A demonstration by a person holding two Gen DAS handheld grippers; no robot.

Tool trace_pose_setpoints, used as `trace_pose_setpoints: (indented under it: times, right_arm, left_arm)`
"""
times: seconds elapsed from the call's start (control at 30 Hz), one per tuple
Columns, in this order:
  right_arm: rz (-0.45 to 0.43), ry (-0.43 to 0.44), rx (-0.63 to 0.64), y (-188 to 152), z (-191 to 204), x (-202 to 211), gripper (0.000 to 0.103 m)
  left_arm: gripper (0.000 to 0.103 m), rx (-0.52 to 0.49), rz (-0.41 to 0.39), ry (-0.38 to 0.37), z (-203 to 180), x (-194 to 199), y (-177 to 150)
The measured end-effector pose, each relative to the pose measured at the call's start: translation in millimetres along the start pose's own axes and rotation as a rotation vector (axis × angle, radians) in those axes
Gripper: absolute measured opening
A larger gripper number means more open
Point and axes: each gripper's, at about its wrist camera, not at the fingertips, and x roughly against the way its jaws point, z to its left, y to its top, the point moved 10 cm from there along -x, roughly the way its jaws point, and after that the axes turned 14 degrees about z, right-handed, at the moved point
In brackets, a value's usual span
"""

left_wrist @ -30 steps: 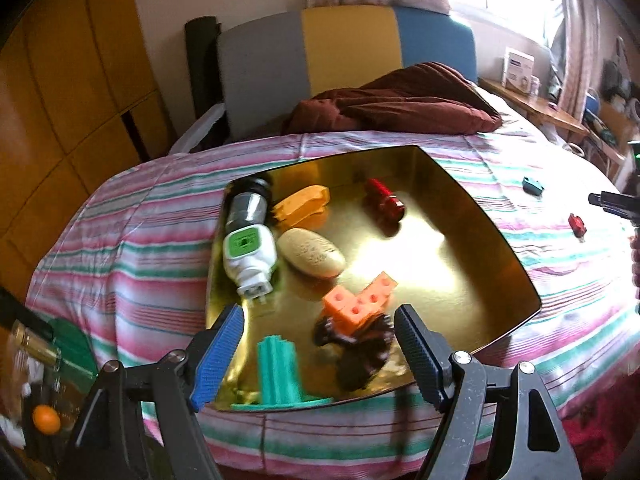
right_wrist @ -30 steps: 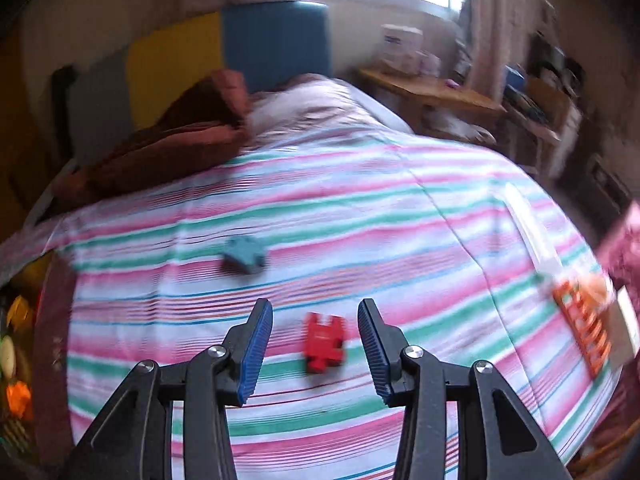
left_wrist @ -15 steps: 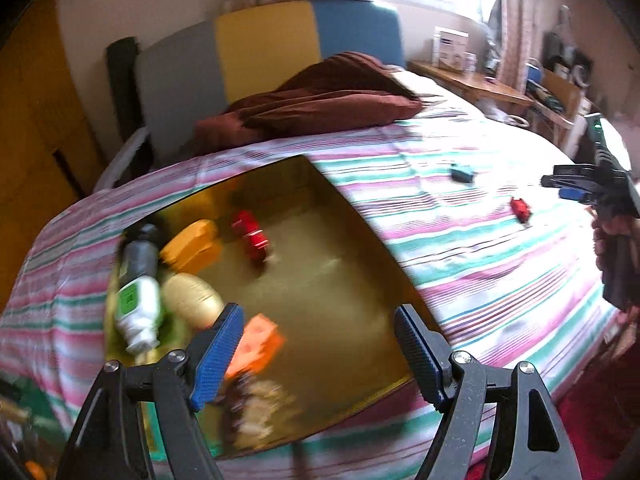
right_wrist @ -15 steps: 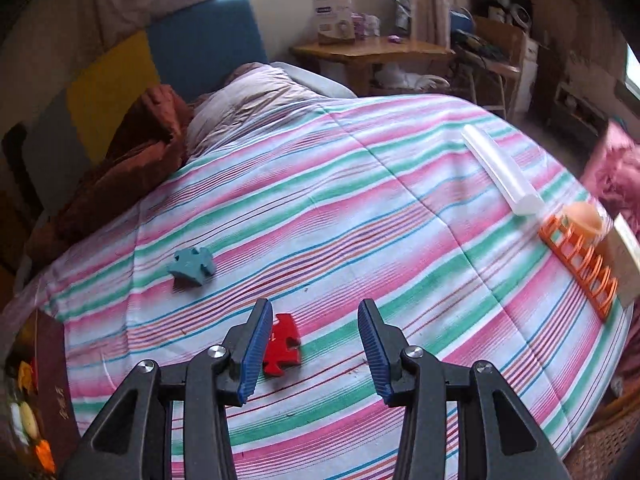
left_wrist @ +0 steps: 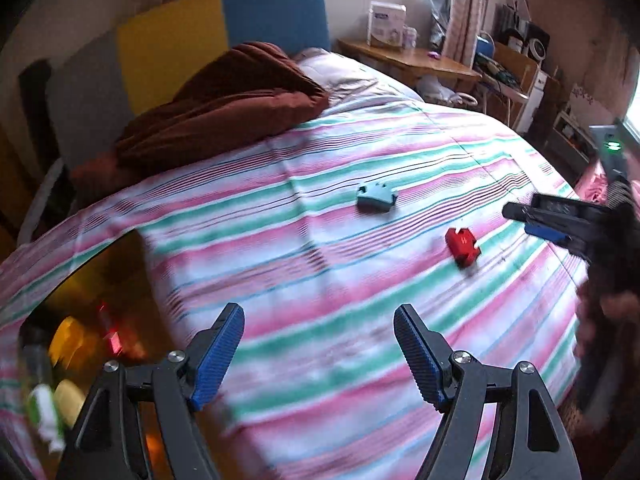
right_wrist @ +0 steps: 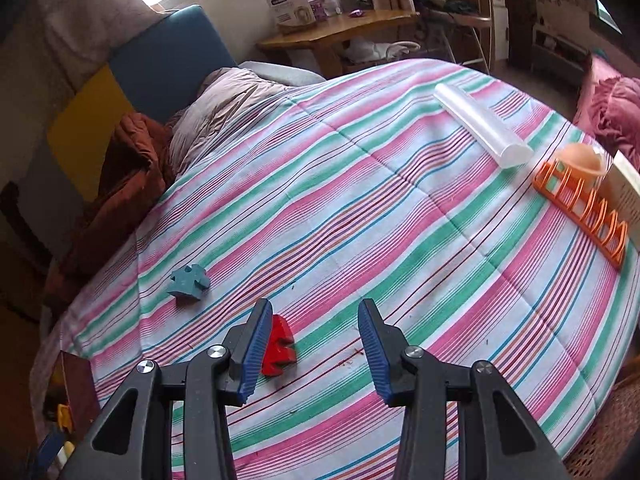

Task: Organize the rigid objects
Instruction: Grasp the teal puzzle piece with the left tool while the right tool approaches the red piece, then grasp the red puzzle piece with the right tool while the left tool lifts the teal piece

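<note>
In the left wrist view we see our left gripper (left_wrist: 319, 354) over the striped bedcover (left_wrist: 320, 240), its fingers wide apart with only cloth between them. At the left edge of this view is a golden tray (left_wrist: 120, 264) with blurred things in it, a yellow one, a red one and a white and green one; we cannot tell what they are. Farther on the cover lie a blue puzzle piece (left_wrist: 377, 197) and a red puzzle piece (left_wrist: 463, 246), well apart from each other. At the right edge our right gripper (left_wrist: 536, 224) shows from the side, near the red piece.

The right wrist view shows what the first one does not: the right gripper (right_wrist: 314, 352) has its fingers apart, and the red puzzle piece (right_wrist: 279, 346) lies on the cover just beside the left finger, partly hidden behind it; we cannot tell if they touch. The blue puzzle piece (right_wrist: 188, 281) is farther to the left. Far at the right this view shows also a clear tube (right_wrist: 482, 124) and an orange rack (right_wrist: 580, 204) with a peach-coloured round thing (right_wrist: 582, 160) on it. The tray is only a dark corner at the left here.
</note>
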Motion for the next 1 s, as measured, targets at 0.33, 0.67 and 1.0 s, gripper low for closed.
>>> trace_pose_setpoints:
  times: [0.33,0.67,1.0]
  right_arm:
    - [0.058,0.067,-0.074,-2,-8,-7,0.045]
    - [0.079,0.068,-0.088,-1,-9,-14,0.046]
    - [0.084,0.038,-0.067,-1,-10,-23,0.046]
  left_arm:
    - [0.08,-0.085,0.051,0.022,-47,-71,79]
    - [0.088,-0.13,0.071,0.049,-62,-127,132]
    - [0.05,-0.062,0.114,-0.008,-40,-130,98]
